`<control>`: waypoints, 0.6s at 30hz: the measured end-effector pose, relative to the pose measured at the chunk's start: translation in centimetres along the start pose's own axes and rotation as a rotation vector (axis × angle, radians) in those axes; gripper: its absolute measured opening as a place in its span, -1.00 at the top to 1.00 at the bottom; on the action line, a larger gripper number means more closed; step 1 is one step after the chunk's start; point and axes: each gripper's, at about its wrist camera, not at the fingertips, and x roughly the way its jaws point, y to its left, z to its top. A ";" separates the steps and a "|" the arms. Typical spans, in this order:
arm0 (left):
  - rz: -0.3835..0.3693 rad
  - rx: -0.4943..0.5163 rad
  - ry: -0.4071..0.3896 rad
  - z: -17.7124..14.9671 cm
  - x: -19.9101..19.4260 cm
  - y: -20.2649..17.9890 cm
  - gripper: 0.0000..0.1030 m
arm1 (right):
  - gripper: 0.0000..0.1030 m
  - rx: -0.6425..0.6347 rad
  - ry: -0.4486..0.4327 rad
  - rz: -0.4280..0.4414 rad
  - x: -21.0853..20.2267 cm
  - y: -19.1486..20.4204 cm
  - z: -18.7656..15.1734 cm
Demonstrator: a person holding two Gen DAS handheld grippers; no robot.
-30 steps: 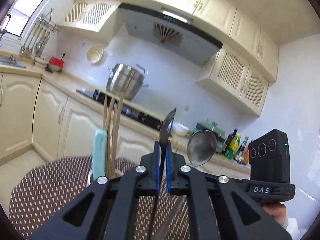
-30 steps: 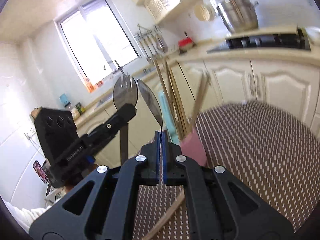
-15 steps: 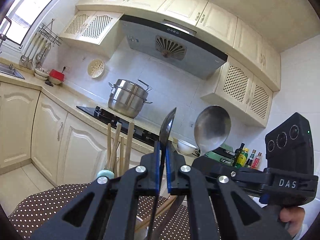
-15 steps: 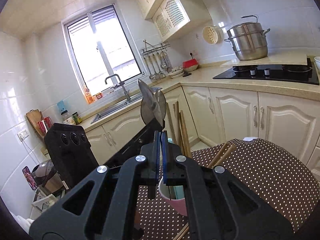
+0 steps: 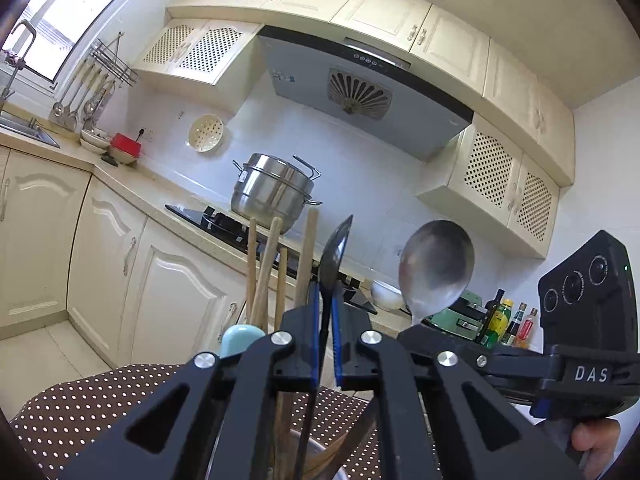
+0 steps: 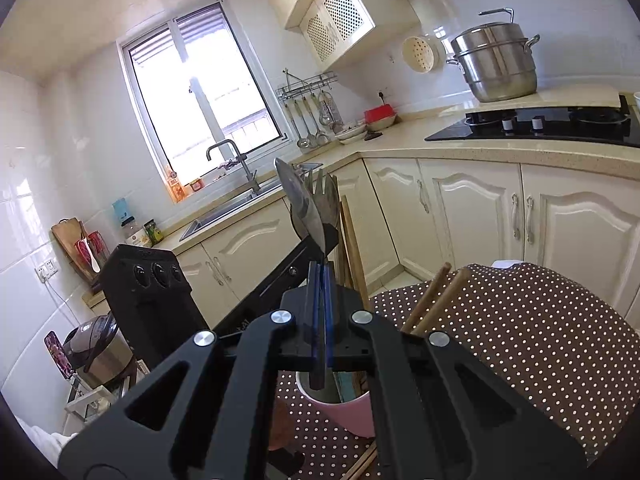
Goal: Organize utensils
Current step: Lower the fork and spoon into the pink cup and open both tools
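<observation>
While both grippers hang close together above the table, its brown cloth dotted white, the kitchen lies bright around them. Daylight pours through the window over the sink, where a tap stands; ladles hang from a rail on the tiled wall beside it. Cream cabinets run under a speckled counter round the corner to a black hob, and a steel steamer pot sits by it beneath the grey hood. Lattice-door cupboards flank the hood, and bottles cluster at the far end of the counter. The left gripper has its blue pads pressed onto the neck of a fork, seen edge-on from its own camera, head upward. The right gripper is pinched on the handle of a spoon, bowl upward, just beside the fork. Below them on the cloth stands a pink cup, holding wooden chopsticks that stand up out of it and a pale blue handle. More chopsticks lie tilted just behind the right gripper. A hand grips the right tool's handle at the edge of the left view.
</observation>
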 end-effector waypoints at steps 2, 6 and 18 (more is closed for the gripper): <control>0.003 0.000 0.010 -0.2 0.0 0.0 0.90 | 0.96 0.006 0.008 0.000 0.3 -0.2 -0.3; 0.023 0.008 0.029 -0.4 -0.4 -0.1 0.89 | 0.96 0.015 0.018 -0.005 0.6 -0.4 -1.0; 0.091 -0.011 0.104 -0.3 -2.9 0.0 0.30 | 0.95 0.016 0.033 -0.050 0.6 0.4 -2.3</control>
